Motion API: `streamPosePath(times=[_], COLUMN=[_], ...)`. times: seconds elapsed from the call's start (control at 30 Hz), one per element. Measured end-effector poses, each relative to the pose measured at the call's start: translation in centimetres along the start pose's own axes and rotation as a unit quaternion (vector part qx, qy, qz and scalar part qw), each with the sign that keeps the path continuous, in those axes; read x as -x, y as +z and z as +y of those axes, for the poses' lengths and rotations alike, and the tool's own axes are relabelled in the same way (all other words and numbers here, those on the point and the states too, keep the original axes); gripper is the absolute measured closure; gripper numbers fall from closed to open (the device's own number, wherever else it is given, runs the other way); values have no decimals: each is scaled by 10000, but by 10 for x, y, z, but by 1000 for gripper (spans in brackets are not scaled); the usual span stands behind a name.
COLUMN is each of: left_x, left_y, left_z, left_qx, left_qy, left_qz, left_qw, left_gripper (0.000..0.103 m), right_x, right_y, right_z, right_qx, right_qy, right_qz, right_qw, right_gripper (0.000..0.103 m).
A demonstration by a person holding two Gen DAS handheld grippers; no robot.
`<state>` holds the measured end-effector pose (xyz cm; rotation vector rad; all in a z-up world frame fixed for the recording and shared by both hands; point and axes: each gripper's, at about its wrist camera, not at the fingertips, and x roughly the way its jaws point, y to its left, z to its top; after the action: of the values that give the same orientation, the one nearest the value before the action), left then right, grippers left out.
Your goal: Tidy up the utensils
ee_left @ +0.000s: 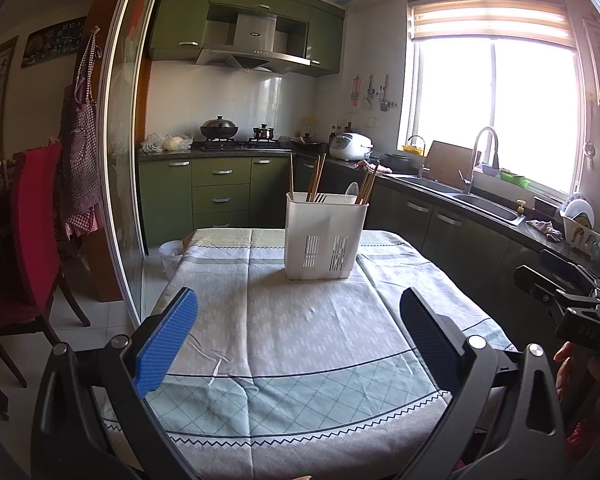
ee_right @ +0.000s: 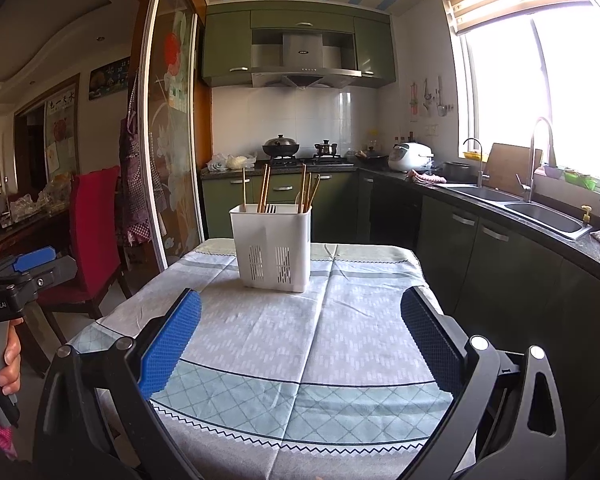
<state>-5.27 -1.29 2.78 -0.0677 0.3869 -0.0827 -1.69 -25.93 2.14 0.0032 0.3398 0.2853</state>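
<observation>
Now hovering with left gripper and right gripper both spread wide, empty; white utensil holder upright mid-table with chopsticks inside. Approach slowly, pinch 1 stick low.

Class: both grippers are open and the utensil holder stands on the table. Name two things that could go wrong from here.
1. The chopsticks lean loosely out of the tall holder; a sideways pull might tip it.
2. The holder rests on a creased tablecloth, so it could slide or drag the cloth.
</observation>
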Motion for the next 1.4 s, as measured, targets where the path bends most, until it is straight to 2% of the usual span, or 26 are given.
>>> streamPosePath(times=[1.4], left_x=[-1], left_y=[-1], left_z=[-1], left_qx=[61], left_qy=[-49], left_qz=[64], left_qw=[9999], left_gripper=[7], right_x=[1], right_y=[-1], right_z=[3], right_qx=[-62], right_qy=[68], right_qz=[27], right_qw=[10000], right_gripper=[5])
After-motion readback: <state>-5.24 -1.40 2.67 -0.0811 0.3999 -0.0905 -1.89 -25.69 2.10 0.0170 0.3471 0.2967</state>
